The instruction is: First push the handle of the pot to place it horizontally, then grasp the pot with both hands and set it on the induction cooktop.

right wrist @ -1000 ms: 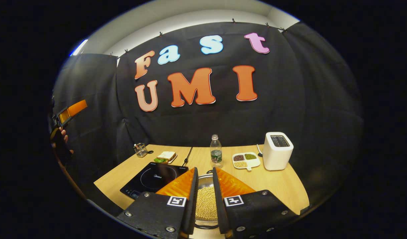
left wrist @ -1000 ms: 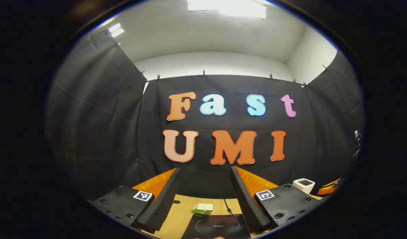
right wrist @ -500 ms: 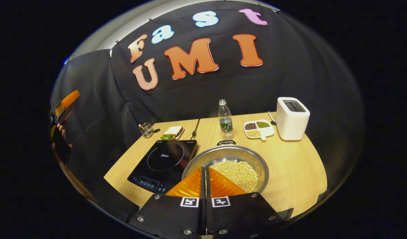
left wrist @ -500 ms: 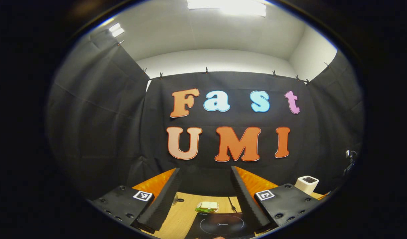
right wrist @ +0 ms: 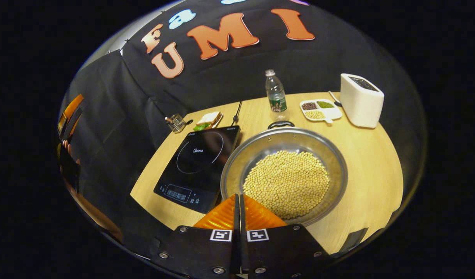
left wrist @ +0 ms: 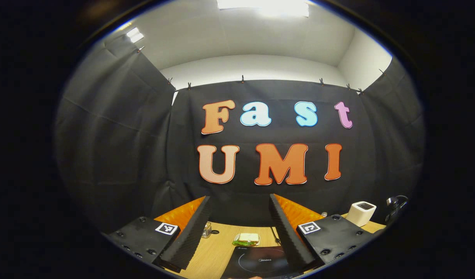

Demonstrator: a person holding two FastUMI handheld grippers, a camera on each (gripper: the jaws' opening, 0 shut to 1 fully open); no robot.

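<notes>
In the right gripper view, the right tool (right wrist: pixel 239 201) has its fingers pressed together with nothing between them, poised over the near rim of the pot (right wrist: pixel 284 174). The pot, filled with pale beans, sits on the table (right wrist: pixel 369 162), its dark handle (right wrist: pixel 280 124) at 12 o'clock. The induction cooktop (right wrist: pixel 198 162) lies just beside the pot at 9 o'clock. In the left gripper view, the left tool (left wrist: pixel 239 228) is spread wide, raised above the table's far side, empty.
</notes>
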